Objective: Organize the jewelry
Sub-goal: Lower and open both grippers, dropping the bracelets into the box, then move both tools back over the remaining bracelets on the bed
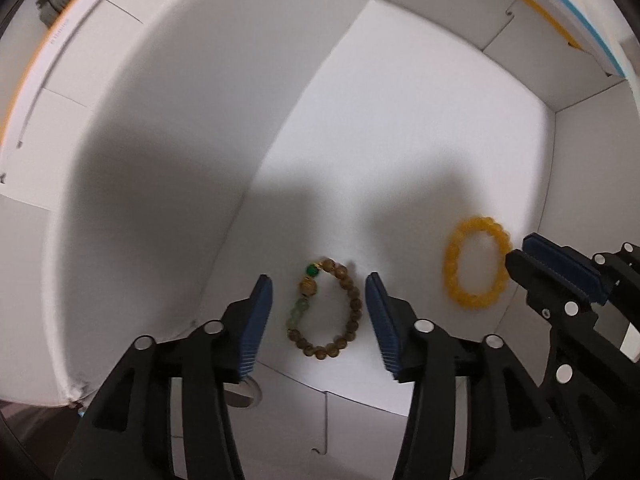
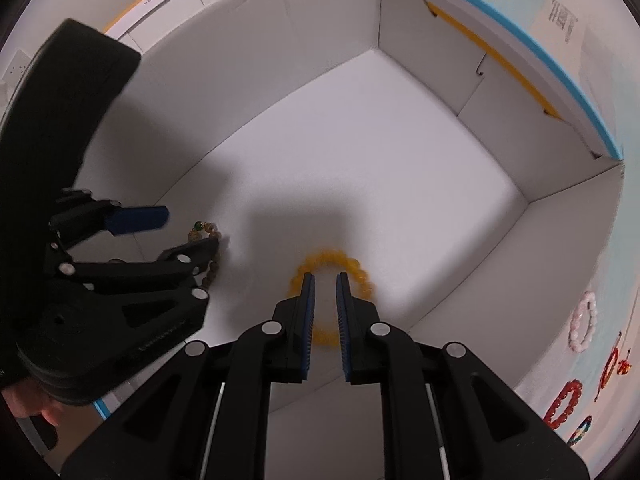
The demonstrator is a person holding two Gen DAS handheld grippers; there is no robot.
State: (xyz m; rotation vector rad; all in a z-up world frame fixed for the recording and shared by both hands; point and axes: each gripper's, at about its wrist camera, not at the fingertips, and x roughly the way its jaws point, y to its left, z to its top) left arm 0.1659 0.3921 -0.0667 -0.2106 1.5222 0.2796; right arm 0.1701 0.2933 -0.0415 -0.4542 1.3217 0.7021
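A brown bead bracelet (image 1: 328, 310) with green beads lies on the floor of a white box (image 1: 400, 128). My left gripper (image 1: 320, 284) is open, its fingers standing either side of it and above it. A yellow bead bracelet (image 1: 476, 262) lies to the right, blurred. My right gripper (image 2: 325, 276) hovers over the yellow bracelet (image 2: 360, 270) with its jaws slightly apart and nothing between them. In the right wrist view the left gripper (image 2: 188, 228) partly hides the brown bracelet (image 2: 206, 230).
The box has tall white walls (image 2: 500, 248) all round. Outside it, at the right, a pink bracelet (image 2: 584, 320), a red one (image 2: 564, 404) and other jewelry lie on a pale surface. A blue and yellow box flap (image 2: 520, 52) stands behind.
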